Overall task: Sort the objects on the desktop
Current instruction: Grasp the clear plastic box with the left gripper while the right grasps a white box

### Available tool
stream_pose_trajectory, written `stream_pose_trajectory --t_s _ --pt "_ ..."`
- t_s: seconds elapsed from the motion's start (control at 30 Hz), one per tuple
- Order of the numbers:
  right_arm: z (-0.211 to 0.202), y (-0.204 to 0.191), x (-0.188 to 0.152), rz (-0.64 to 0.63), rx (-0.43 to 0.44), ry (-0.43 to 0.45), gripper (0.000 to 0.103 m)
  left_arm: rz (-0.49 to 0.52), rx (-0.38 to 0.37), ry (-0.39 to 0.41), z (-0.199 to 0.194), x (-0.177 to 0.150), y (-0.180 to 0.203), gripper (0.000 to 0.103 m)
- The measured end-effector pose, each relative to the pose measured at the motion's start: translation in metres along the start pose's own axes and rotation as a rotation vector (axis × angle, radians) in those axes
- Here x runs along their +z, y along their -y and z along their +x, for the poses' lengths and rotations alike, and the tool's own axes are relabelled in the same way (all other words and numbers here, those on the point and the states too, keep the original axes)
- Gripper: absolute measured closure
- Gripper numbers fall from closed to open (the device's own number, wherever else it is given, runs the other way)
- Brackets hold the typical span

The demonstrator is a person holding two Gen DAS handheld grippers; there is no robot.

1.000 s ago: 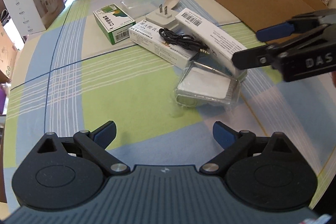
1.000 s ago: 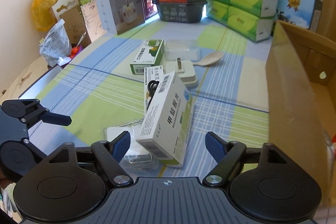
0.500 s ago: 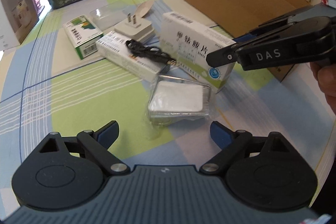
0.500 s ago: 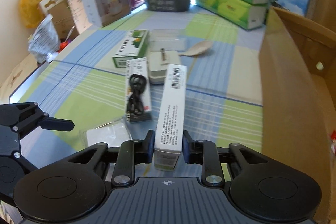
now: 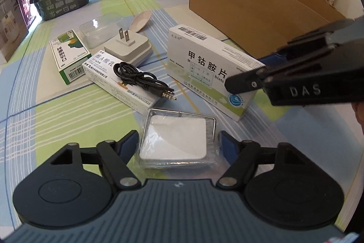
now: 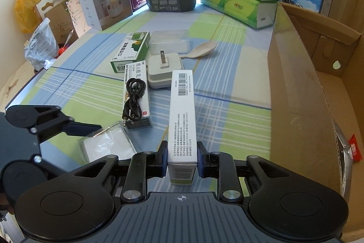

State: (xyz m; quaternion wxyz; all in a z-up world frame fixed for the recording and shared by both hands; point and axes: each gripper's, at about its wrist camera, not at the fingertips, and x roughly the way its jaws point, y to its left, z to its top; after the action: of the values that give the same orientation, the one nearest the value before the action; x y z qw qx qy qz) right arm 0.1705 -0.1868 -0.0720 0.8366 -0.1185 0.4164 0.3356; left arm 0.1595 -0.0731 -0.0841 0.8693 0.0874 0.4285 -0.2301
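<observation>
Gripping the white medicine box [image 6: 182, 120] by its near end, the right gripper [image 6: 181, 162] is pinching the box's two broad faces between its blue pads, with the box standing on a narrow edge and its long axis running straight ahead along the fingers toward the white plug adapter [image 6: 164, 71]. The open cardboard carton [image 6: 302, 92] is standing just to the right of the box, so the coming move is turning on that one relation, I judge: the box lies end-on to the fingers and beside the carton wall, and it is needing a lift and a swing rightward over the rim.

The left gripper [image 5: 179, 145] is sitting wide open, its jaws straddling the clear plastic case [image 5: 176, 140] holding a white pad, near both sides of it but gripping nothing.

The right wrist view is showing the pads closed on the box and some of the carton's inside (a red-printed packet lies there). The left wrist view is showing the box's broad printed face [image 5: 211, 70], and the right gripper [image 5: 261, 78] closed over its near end; whether the box's lower edge is resting on the cloth, neither view is telling clearly.
</observation>
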Motion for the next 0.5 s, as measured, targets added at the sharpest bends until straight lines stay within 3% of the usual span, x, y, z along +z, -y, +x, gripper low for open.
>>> stream_pose_trajectory --t_s 0.27,0.43,0.5 --pt "0.011 0.0 0.002 0.001 -0.014 -0.02 0.08 -0.007 0.023 0.003 -0.004 -0.003 -0.002 0.039" --pt "0.017 -0.004 0.007 -0.014 -0.02 0.0 0.06 -0.038 0.061 -0.01 -0.012 -0.009 -0.009 0.039" --pt "0.021 -0.004 0.009 -0.023 -0.024 -0.003 0.06 -0.049 0.088 -0.012 -0.015 -0.011 -0.011 0.039"
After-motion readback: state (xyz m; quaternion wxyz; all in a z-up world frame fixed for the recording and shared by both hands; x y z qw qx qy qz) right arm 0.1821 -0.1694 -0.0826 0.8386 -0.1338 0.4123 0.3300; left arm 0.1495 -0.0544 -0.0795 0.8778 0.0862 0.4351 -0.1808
